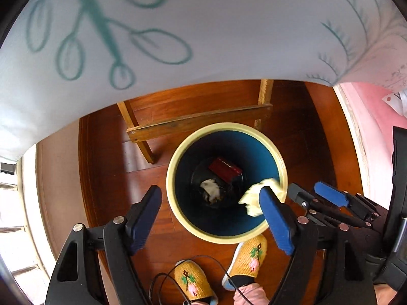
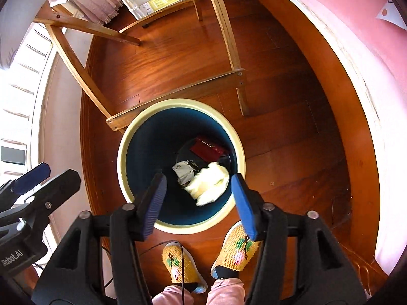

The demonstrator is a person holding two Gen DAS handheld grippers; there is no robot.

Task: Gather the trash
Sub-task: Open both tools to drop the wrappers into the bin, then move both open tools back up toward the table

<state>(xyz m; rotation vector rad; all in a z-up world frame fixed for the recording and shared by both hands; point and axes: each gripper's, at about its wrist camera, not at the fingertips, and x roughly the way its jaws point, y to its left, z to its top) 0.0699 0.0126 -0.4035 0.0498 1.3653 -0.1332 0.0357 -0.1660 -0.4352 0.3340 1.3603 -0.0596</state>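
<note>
The right claw [image 2: 198, 190] is spread wide with nothing in it. A crumpled pale yellow tissue [image 2: 209, 184] shows between its two blue fingers, over the mouth of the trash bin [image 2: 122, 157]; it looks blurred, and I cannot tell if it touches anything. The left claw [image 1: 211, 208] is spread wide too and holds nothing. In its view the same tissue [image 1: 250, 198] sits by its right finger, near the bin's rim [image 1: 178, 152]. Only this view shows a white cloth with green leaves [image 1: 203, 25] hanging close above. Only the right view shows the open wooden floor [image 2: 292, 139] to the right. Deep in the bin lie a red box [image 2: 207, 150] and white paper [image 2: 183, 170]. Wooden desk legs [image 2: 229, 38] stand just past the bin. Yellow slippers [image 2: 236, 246] stand just behind the claws.
</note>
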